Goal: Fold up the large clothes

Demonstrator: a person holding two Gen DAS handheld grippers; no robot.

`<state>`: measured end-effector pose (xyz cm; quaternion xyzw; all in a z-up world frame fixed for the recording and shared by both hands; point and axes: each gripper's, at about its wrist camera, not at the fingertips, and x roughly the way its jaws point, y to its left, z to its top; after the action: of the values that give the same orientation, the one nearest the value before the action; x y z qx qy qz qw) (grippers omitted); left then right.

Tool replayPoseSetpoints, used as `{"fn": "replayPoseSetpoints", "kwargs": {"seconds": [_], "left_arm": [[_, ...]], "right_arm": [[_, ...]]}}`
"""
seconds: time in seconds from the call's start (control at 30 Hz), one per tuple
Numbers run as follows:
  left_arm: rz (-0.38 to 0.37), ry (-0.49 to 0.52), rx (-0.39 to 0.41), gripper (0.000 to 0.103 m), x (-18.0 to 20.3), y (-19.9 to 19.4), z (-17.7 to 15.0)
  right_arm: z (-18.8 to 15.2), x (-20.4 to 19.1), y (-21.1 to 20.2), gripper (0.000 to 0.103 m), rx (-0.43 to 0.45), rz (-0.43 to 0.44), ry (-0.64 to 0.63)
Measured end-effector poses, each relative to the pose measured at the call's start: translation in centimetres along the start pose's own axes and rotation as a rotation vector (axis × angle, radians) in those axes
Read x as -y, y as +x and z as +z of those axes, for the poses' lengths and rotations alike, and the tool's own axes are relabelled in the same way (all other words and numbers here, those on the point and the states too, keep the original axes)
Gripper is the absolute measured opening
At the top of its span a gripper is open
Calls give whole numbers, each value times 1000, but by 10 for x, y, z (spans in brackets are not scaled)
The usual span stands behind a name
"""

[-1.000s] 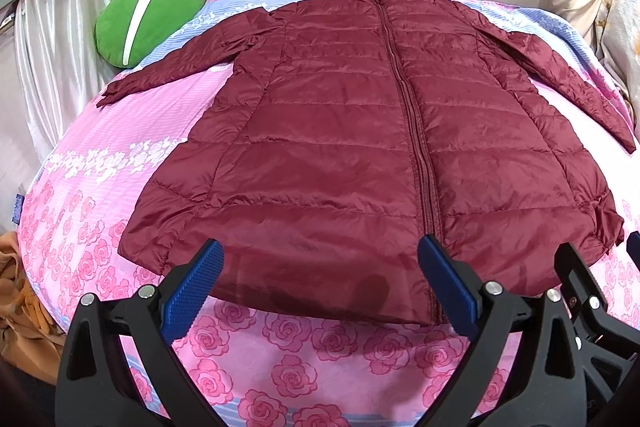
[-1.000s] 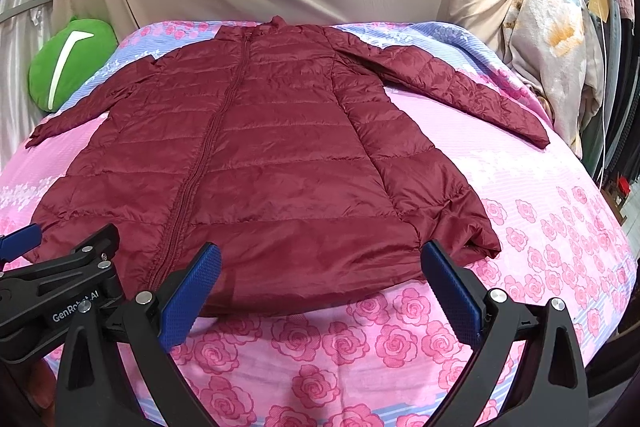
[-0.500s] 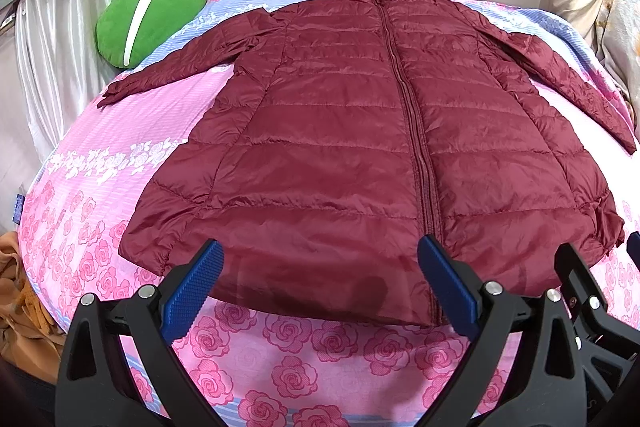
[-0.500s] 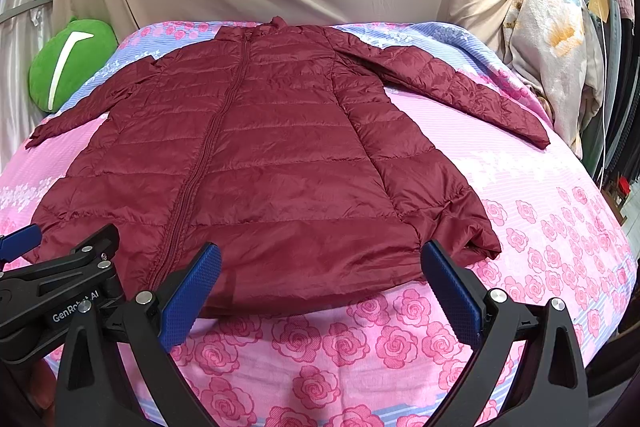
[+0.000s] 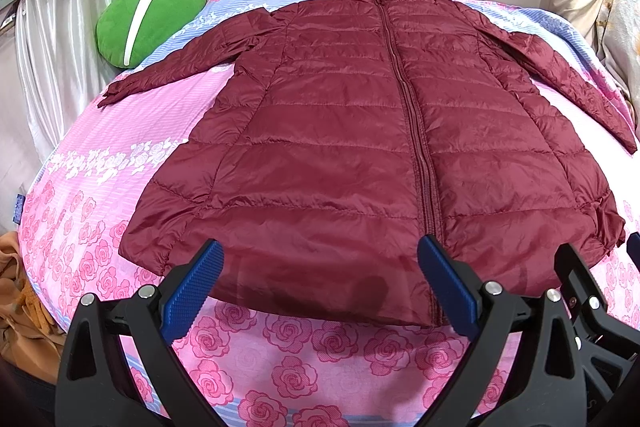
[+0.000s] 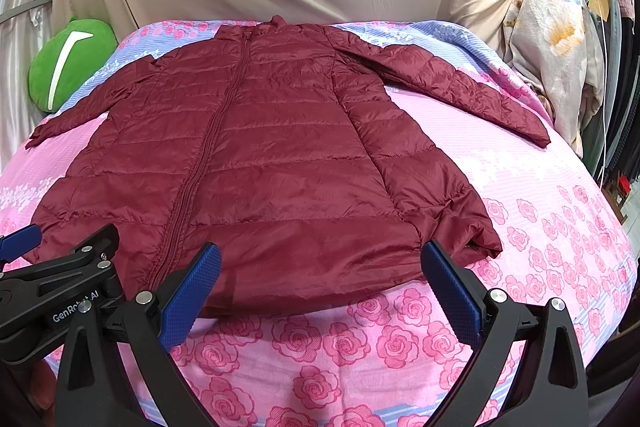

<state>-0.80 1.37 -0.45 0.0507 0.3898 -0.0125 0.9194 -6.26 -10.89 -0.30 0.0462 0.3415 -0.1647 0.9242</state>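
Note:
A long maroon quilted jacket (image 5: 360,147) (image 6: 260,163) lies flat and zipped on the bed, collar at the far side, both sleeves spread outward. Its hem faces me. My left gripper (image 5: 320,287) hovers open just short of the hem, left of the zipper. My right gripper (image 6: 320,287) hangs open over the hem's right half, nothing between its blue pads (image 6: 192,291). The left tool shows at the lower left of the right wrist view, and the right tool's edge at the far right of the left wrist view.
The bed (image 5: 280,367) wears a pink rose-print sheet with blue stripes at the head. A green cushion (image 5: 148,15) sits at the far left corner. Beige cloth hangs behind. A floral bundle (image 6: 560,39) hangs at the right; an orange cloth (image 5: 16,307) lies off the bed's left side.

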Motion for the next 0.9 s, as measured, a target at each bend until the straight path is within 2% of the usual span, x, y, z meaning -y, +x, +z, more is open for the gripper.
{"fn": "replayPoseSetpoints", "kwargs": {"seconds": [0.73,0.9], "left_arm": [[0,0,-1,95,0,0,0],[-31,8,-11,96,-3,3,2]], "right_arm": [[0,-1,2,98,-6,3,2],[3,2,7,98,-7,29,0]]}}
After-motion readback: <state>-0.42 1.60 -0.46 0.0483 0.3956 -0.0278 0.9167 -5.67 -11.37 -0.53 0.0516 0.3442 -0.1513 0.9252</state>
